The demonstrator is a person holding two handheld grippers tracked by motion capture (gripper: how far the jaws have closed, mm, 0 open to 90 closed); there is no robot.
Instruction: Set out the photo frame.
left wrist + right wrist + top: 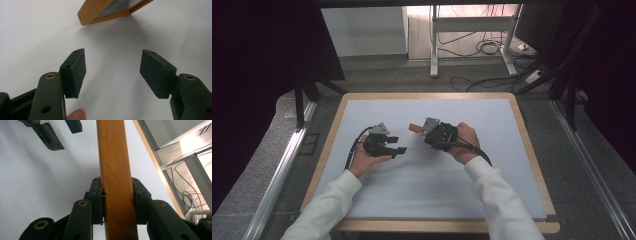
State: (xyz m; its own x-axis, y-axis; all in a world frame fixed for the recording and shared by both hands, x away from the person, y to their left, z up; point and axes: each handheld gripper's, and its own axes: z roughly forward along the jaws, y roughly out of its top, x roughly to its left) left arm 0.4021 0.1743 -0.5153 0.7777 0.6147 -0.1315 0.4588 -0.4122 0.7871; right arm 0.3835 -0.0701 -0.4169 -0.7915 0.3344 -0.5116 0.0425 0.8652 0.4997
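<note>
1. Right tongs clamped on both faces of wooden block, held above white table.
2. Left tongs spread wide, empty, just short of block's free end.
3. Probably stiff, light, smooth; best gripped across flat sides.

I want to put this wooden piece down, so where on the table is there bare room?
The white table top is bare nearly everywhere: the near strip toward the front edge, the far strip by the back rim, and both side margins. The only crowded part is mid-table, where the open left tongs face the right tongs gripping the wooden piece.
</note>
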